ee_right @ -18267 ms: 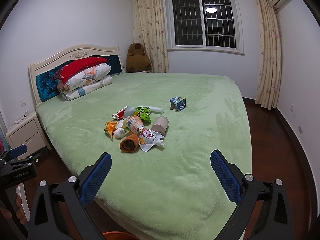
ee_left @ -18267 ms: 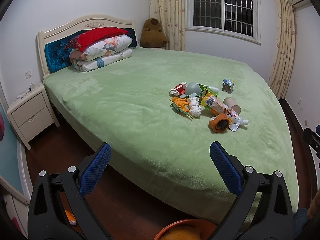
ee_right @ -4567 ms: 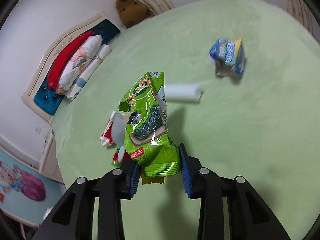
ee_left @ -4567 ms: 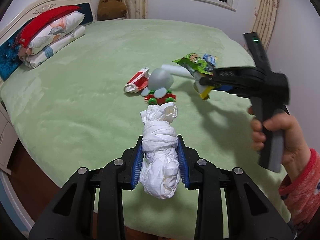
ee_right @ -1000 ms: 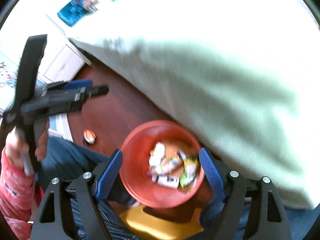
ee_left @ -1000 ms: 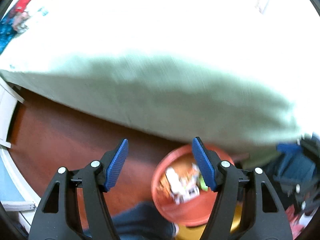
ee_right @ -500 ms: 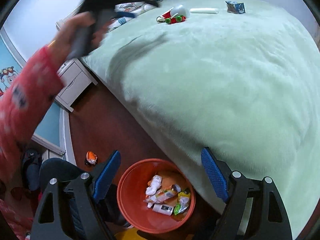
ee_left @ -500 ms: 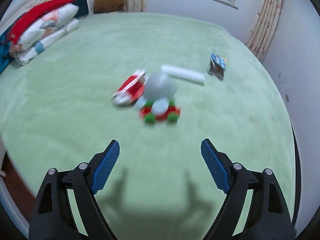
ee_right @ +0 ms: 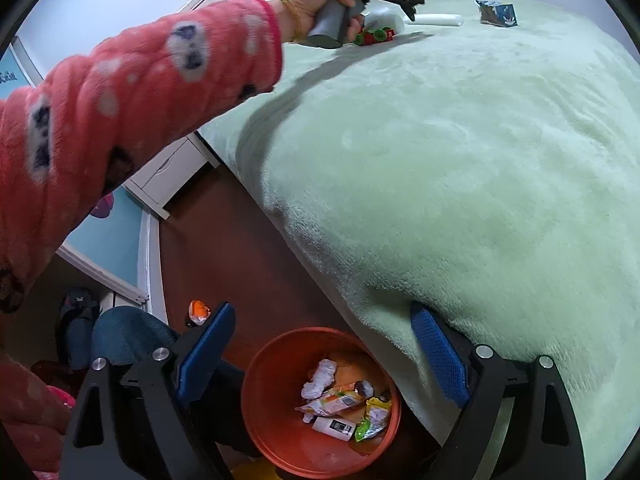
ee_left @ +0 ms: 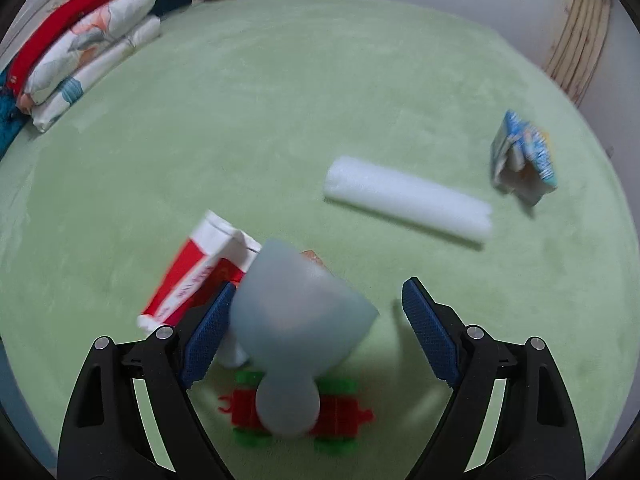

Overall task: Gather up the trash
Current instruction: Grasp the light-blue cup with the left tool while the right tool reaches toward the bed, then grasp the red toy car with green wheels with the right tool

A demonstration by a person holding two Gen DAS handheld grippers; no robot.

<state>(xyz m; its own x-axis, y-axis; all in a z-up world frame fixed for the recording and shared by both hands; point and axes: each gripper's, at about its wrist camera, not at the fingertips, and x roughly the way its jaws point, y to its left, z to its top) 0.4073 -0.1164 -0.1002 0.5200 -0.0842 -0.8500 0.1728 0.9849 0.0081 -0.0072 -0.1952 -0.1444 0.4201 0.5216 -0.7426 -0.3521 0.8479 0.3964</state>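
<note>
Behind blurred pale cup, half-hidden red carton.

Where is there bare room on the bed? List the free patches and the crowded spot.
Free: the wide green blanket between the pillows and the white foam roll; also the near half toward the orange bin. Crowded: the pale cup, red-white carton and red-green toy bunch at the left gripper.

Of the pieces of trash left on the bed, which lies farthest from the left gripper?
The blue carton, off alone at the right. The white foam roll lies nearer, and the red-and-white box sits beside the left gripper.
</note>
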